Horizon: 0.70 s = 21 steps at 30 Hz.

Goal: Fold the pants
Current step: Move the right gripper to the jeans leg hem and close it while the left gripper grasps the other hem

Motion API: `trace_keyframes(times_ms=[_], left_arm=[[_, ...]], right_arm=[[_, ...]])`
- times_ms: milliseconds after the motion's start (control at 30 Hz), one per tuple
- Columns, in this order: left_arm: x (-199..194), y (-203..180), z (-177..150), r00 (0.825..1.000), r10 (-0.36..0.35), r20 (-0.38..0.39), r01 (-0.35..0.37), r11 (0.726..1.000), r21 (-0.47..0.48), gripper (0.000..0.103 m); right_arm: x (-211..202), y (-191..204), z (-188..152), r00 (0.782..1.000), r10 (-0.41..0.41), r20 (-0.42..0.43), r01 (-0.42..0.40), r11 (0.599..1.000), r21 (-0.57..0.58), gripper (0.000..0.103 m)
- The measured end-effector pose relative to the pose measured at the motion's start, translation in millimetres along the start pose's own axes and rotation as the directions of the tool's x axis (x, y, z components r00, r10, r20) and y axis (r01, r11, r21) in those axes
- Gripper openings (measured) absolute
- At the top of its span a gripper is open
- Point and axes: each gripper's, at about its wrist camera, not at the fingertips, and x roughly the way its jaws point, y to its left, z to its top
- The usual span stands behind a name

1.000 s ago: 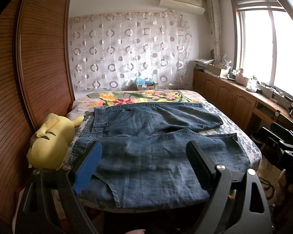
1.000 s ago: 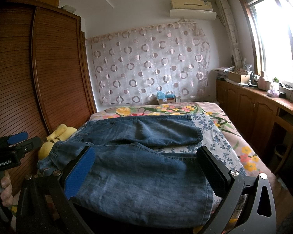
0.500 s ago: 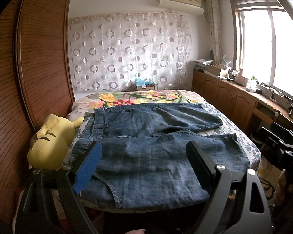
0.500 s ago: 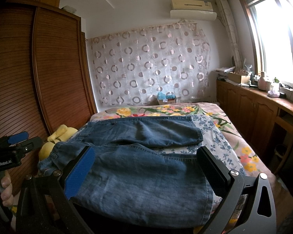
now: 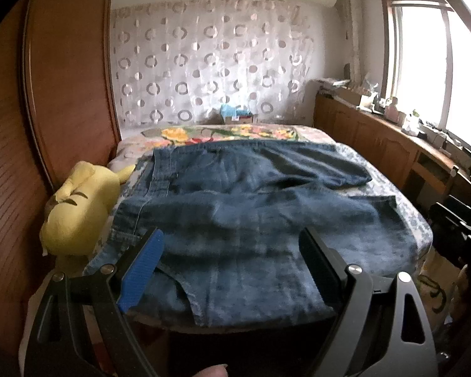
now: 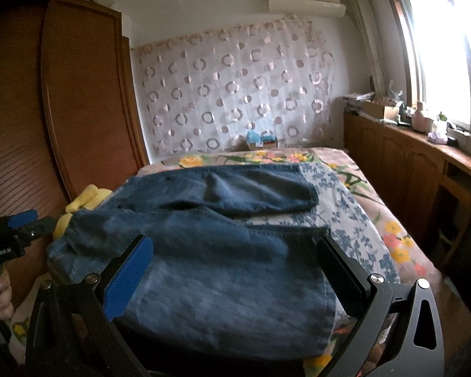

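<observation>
1. Locate the pants (image 5: 241, 220); they lie spread flat on the bed (image 6: 354, 194), both legs apart, waistband beside the yellow plush (image 5: 78, 207); no fold is made.
2. Check your left gripper (image 5: 232, 264) and right gripper (image 6: 235, 270); both stand wide apart, empty, above the near edge.
3. All folding remains, in my judgement.

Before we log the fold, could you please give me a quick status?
Left gripper and right gripper open, empty. Jeans flat on bed, unfolded. Yellow plush toy beside waistband.
</observation>
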Motion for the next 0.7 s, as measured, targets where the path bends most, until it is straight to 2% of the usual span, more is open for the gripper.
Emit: trace_keyframes(times_ms=[367,700], left_arm=[[34,34,-25,0.997,0.008,-0.079,-0.008,1.0,-0.002,0.088],[35,71,-21,0.995,0.033,-0.096,-0.034,0.999,-0.009,0.088]], right_arm=[[8,-16,-12,0.992,-0.041,-0.115,0.039,0.999,-0.018,0.103],[-3,-27,-12,0.98,-0.058,-0.189,0.056,0.998,-0.015,0.095]])
